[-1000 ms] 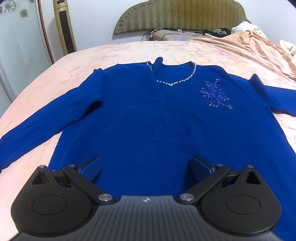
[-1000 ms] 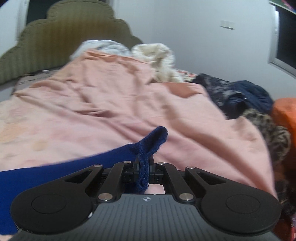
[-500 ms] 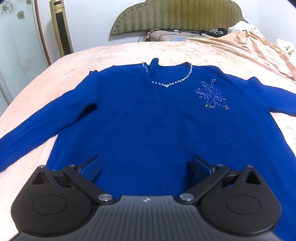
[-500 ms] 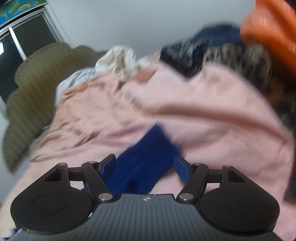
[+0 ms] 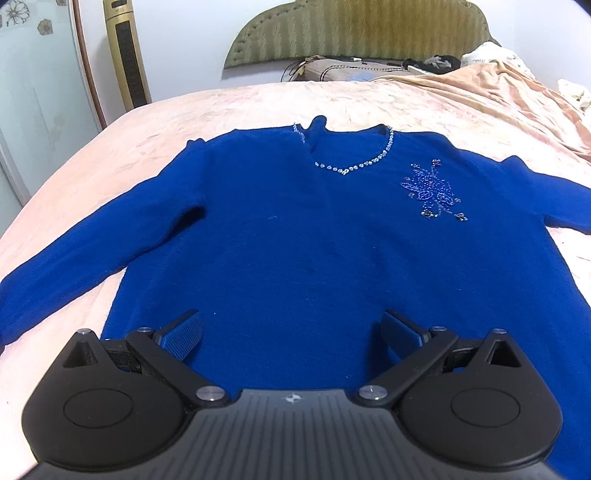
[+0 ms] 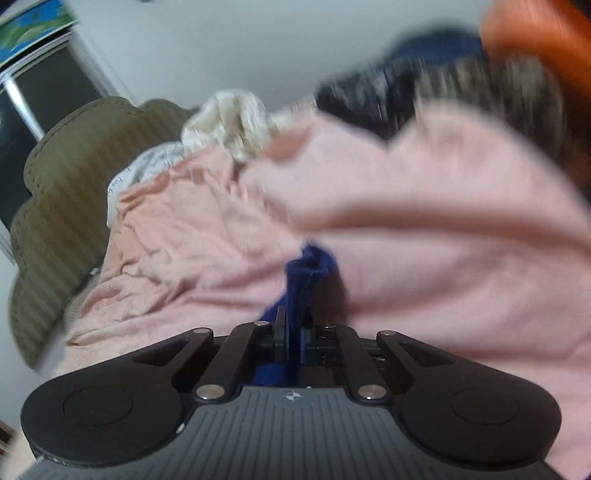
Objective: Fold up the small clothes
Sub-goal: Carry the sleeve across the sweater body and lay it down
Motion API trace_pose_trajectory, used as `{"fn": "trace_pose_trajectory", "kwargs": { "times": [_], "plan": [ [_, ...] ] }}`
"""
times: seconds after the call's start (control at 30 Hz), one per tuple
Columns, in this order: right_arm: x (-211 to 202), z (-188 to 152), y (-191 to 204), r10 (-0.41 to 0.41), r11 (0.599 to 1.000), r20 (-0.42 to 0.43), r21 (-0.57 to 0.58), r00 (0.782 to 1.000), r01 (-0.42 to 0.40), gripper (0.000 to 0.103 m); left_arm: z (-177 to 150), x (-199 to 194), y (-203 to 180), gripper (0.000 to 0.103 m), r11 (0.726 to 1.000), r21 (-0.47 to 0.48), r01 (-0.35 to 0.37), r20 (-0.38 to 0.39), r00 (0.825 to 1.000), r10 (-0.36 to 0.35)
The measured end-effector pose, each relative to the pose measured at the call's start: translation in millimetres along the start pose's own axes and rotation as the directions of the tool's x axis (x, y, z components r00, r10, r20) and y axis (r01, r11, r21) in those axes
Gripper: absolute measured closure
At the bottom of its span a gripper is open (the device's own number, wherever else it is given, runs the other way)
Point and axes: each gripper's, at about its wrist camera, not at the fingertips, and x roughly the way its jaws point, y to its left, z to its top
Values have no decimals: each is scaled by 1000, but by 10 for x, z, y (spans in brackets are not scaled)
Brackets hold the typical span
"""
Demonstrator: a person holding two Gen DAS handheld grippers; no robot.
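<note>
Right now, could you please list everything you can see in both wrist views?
sweater: one, royal blue, flat on the bed, beaded neckline and flower.
sleeve cuff: one, blue, pinched in the right tool.
bedspread: one, pale pink, covers the bed.
headboard: one, olive green, against the wall.
clothes pile: several, dark, cream and orange, blurred, behind the pink cover.
tower unit: one, gold, beside the bed.
left tool: open, over the hem.
right tool: shut on the cuff.

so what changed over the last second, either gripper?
The right hand-held gripper let go of the blue sleeve cuff, rolled so its view tilts, then closed on the cuff again; it now pinches it. The left hand-held gripper stayed open over the sweater hem, and the sweater stayed spread flat on the bed.
</note>
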Motion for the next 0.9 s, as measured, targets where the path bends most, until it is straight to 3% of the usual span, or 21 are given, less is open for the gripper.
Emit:
{"fn": "trace_pose_trajectory", "kwargs": {
  "times": [0.13,0.27,0.4,0.53,0.67,0.9],
  "plan": [
    [-303,169,244,-54,990,128,-120,990,70,94,56,36,20,0,1000,3,5,-1,1000,-5],
    [-663,-55,815,62,941,162,-338,985,-4,94,94,66,36,0,1000,3,-8,12,1000,8],
    [-1024,-478,1419,252,859,72,-475,965,-189,94,101,98,95,0,1000,-13,-18,8,1000,18],
    [-1226,-919,1948,371,773,-55,-534,927,-341,93,91,96,159,0,999,-36,-16,5,1000,16],
    [-1298,-1332,2318,424,714,-173,-540,889,-446,93,76,108,203,0,999,-43,-20,5,1000,20],
    [-1393,-1892,2760,445,664,-301,-521,843,-536,92,59,137,253,0,999,-39,-35,11,999,36]
  ]
}}
